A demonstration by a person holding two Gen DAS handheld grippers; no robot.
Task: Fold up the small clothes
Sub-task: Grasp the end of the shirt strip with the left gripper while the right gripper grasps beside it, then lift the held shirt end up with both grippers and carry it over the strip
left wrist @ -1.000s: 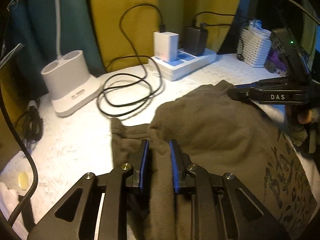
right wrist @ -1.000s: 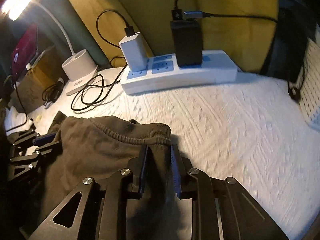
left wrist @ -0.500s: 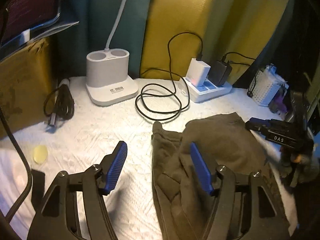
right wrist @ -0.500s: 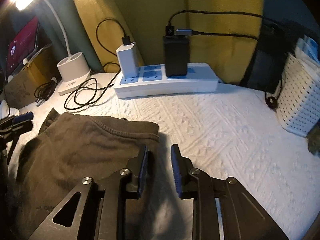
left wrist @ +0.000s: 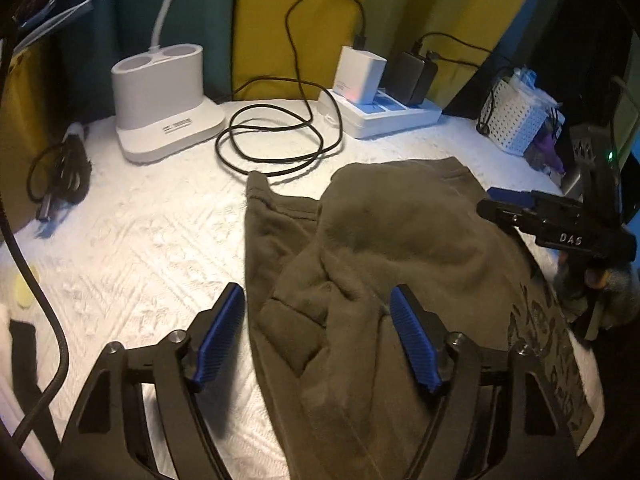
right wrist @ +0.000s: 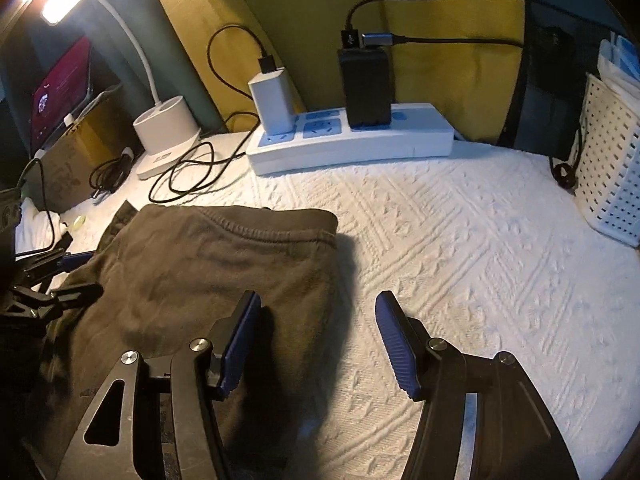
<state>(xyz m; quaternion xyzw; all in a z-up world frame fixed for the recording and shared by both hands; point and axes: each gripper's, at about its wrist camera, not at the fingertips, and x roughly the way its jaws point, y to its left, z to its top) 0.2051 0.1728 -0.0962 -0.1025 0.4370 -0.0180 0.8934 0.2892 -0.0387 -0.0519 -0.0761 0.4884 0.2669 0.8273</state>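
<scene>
An olive-brown garment (left wrist: 400,240) lies folded over on the white textured cover (left wrist: 152,248), a dark print showing at its near right edge. My left gripper (left wrist: 318,336) hovers over the garment's near left part. Its jaws are opening, with bunched cloth lying between them untouched by the blue pads (left wrist: 222,336). My right gripper (right wrist: 318,340) stands at the garment's (right wrist: 200,272) right edge, jaws opening, pads off the cloth. Each gripper shows in the other's view: the right gripper (left wrist: 496,204) at the garment's far right, the left gripper (right wrist: 78,276) at the left edge.
Along the back stand a white lamp base (left wrist: 160,96), a looped black cable (left wrist: 276,140) and a power strip (right wrist: 352,140) with a white and a black charger. A white perforated basket (right wrist: 612,176) sits at the right. A cardboard box (right wrist: 76,160) and coiled cord (left wrist: 60,172) lie left.
Both grippers were shut on folds of the garment and have let go, their jaws spreading wide. The left gripper drew back toward the near side, and the cloth now rests on the cover.
</scene>
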